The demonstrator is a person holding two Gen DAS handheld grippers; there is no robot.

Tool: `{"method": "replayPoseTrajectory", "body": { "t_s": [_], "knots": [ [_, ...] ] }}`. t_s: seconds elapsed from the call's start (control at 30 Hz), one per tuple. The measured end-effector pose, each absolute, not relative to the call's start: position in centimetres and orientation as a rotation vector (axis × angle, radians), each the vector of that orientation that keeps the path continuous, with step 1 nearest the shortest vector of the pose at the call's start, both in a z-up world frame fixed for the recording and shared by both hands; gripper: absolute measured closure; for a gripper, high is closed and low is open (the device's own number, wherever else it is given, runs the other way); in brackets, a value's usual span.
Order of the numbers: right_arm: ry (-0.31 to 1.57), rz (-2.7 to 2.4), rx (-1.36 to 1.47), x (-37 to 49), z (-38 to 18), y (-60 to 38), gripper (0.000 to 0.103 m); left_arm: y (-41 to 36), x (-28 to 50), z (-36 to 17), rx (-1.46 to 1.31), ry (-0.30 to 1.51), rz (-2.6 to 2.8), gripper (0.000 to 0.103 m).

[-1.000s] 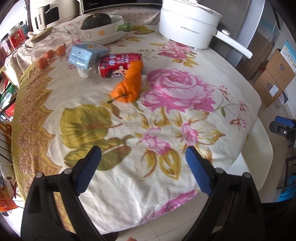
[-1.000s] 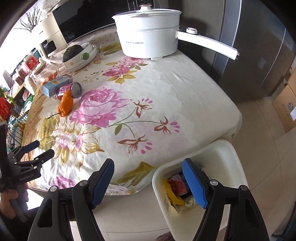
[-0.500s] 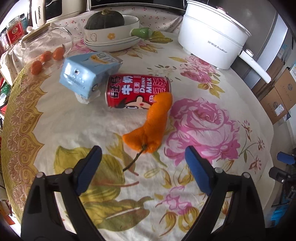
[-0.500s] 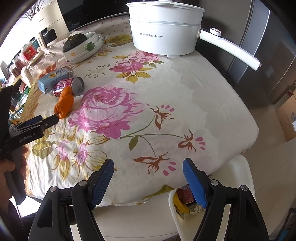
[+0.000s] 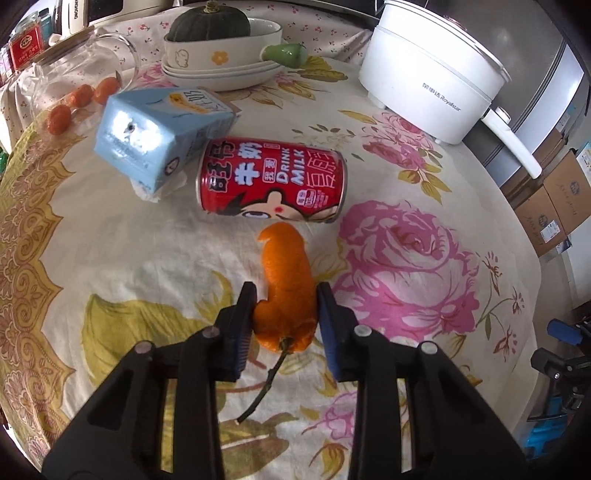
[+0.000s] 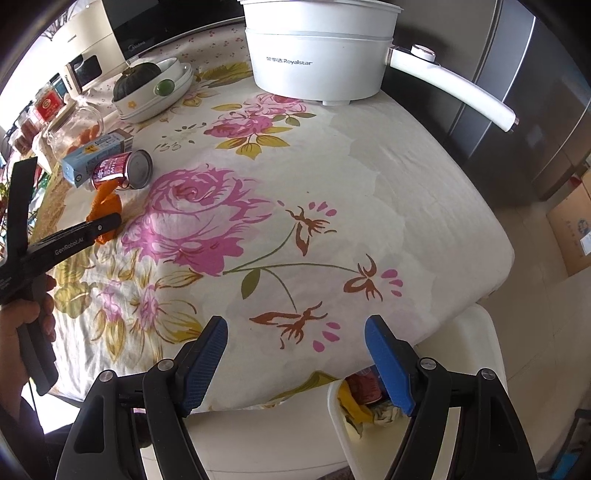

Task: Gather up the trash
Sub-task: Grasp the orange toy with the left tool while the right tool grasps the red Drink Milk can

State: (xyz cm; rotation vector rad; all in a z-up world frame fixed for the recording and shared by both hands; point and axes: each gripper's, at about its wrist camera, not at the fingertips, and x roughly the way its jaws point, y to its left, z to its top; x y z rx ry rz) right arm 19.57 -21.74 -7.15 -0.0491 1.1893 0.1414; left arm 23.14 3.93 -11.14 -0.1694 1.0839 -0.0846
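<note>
Left gripper (image 5: 284, 314) down on the surface (image 5: 110, 236), jaws closed in on the wide stem end of an orange peel (image 5: 286, 280), pads touching it on both sides. Peel lying flat on the flowered cloth, narrow tip pointing away and nearly touching a red milk can (image 5: 271, 179) on its side. Dark stem (image 5: 266, 380) trailing back between the gripper's arms. Just left of the can, a tipped pale-blue carton (image 5: 155, 136) resting on a crumpled white tissue (image 5: 159, 190). Farther back, a stack of white dishes (image 5: 221, 66) with a dark green squash (image 5: 208, 24), a glass jar (image 5: 74, 85) with small orange fruits, and a white electric pot (image 5: 432, 70) to the right.

Right gripper (image 6: 295, 347) held above the near edge of the surface, jaws wide apart, nothing between them. Below the right jaw, beside the table edge, a white bin (image 6: 341, 424) with a red can and yellow and pale scraps inside. From this view, left gripper (image 6: 99, 225) visible at far left, at the peel (image 6: 105, 201).
</note>
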Motion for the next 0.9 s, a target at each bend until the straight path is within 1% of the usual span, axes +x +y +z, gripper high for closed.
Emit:
{"method": "replayPoseTrajectory", "body": {
  "t_s": [0.17, 0.33, 0.53, 0.7, 0.9],
  "knots": [
    [1.210, 0.193, -0.061, 19.4, -6.8, -20.1, 0.025, 6.3, 20.5, -8.2, -0.263, 1.081, -0.097, 0.070],
    [1.237, 0.294, -0.076, 21.3, -6.1, -15.6, 0.025, 9.6, 17.8, -5.3, -0.311, 1.039, -0.069, 0.070],
    [1.203, 0.377, -0.222, 25.4, -5.8, -9.0, 0.023, 13.5, 15.7, -4.0, -0.390, 1.007, -0.025, 0.070],
    [1.201, 0.420, -0.324, 29.0, -6.7, -3.7, 0.022, 15.1, 15.0, -3.4, -0.417, 0.984, -0.019, 0.070],
    [1.129, 0.473, -0.498, 31.7, -7.2, 1.9, 0.021, 16.5, 14.5, -3.1, -0.450, 0.973, -0.027, 0.070]
  ]
}}
